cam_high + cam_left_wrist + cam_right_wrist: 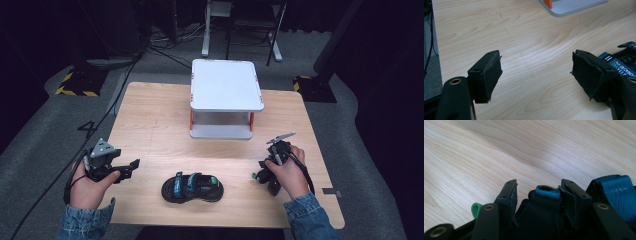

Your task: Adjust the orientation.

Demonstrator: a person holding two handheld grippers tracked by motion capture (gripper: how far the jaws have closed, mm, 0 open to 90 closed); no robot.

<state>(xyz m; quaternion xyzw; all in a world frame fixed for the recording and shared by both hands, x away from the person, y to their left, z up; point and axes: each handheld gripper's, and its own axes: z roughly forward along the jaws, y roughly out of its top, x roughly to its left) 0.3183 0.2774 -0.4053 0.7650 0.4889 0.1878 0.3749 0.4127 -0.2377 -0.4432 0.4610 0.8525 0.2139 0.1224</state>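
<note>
The right claw stands half-wide around a black strap topped by a blue loop. In the right gripper view the jaw on the right lies against the strap, while a sliver of wood shows between the loop and the other jaw. I cannot tell whether both pads press on it. A green tab pokes out just past the left jaw, and a wide blue band lies beyond the right one. In the high view this claw sits under the right hand near the counter's right front. The green tab is at its tip, and a dark piece of this second sandal is below the hand.

The left claw is open, with bare wood between its pads. In the left gripper view, a sandal with blue straps lies just behind its right jaw. From above, the left claw points right, held by the left hand at the counter's left front.

That sandal lies flat on its sole between the two claws, near the front edge and apart from both.

A white two-level stand with orange posts sits at the back middle of the counter, well away from the sandals.
</note>
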